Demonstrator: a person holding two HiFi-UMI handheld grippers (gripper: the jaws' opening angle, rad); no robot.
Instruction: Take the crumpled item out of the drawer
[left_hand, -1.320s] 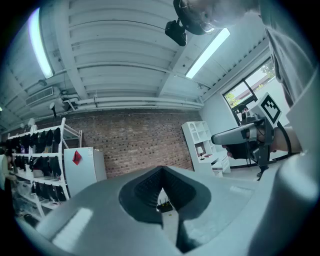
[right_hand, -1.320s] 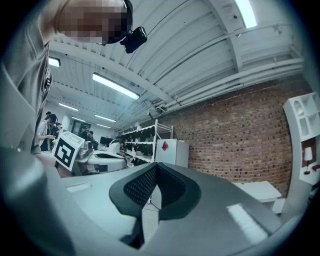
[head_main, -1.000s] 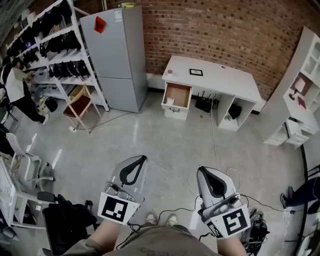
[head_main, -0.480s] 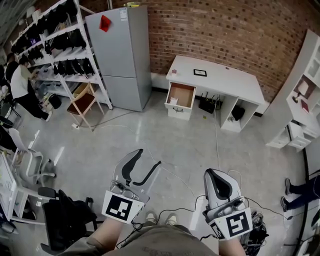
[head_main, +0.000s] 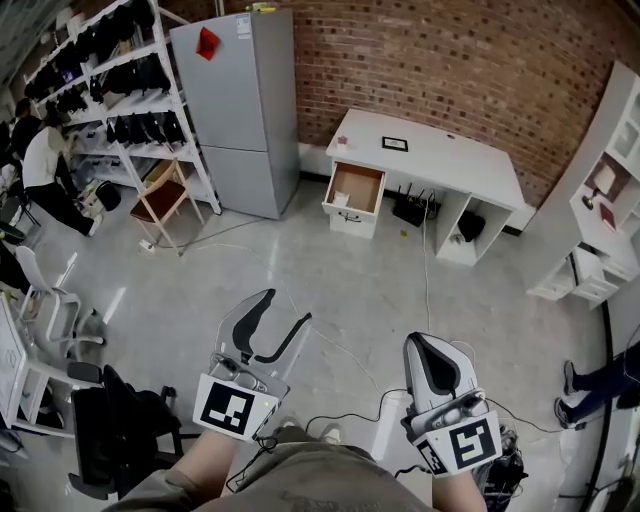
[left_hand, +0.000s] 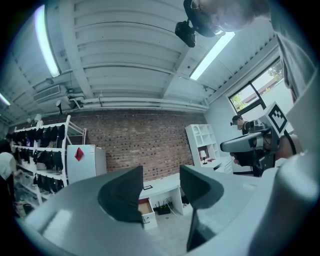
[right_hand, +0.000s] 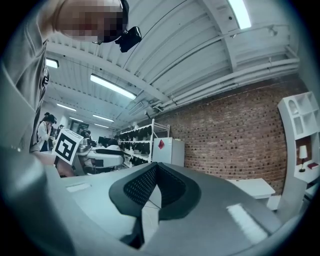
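Drawer (head_main: 356, 186): stands open at the left end of the white desk (head_main: 440, 160), far across the floor, well apart from both grippers.
Crumpled item (head_main: 341, 200): judged to be the small pale shape in the drawer; too small to confirm.
Left gripper (head_main: 284, 312): jaws spread, nothing held.
Right gripper (head_main: 428, 350): jaws pressed together, empty.
Nearer hand: neither clearly.
In the way: a floor cable (head_main: 424, 275) only.

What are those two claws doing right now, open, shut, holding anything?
Left grey two-jaw claw: open, nothing between its jaws.
Right grey two-jaw claw: shut, holding nothing.
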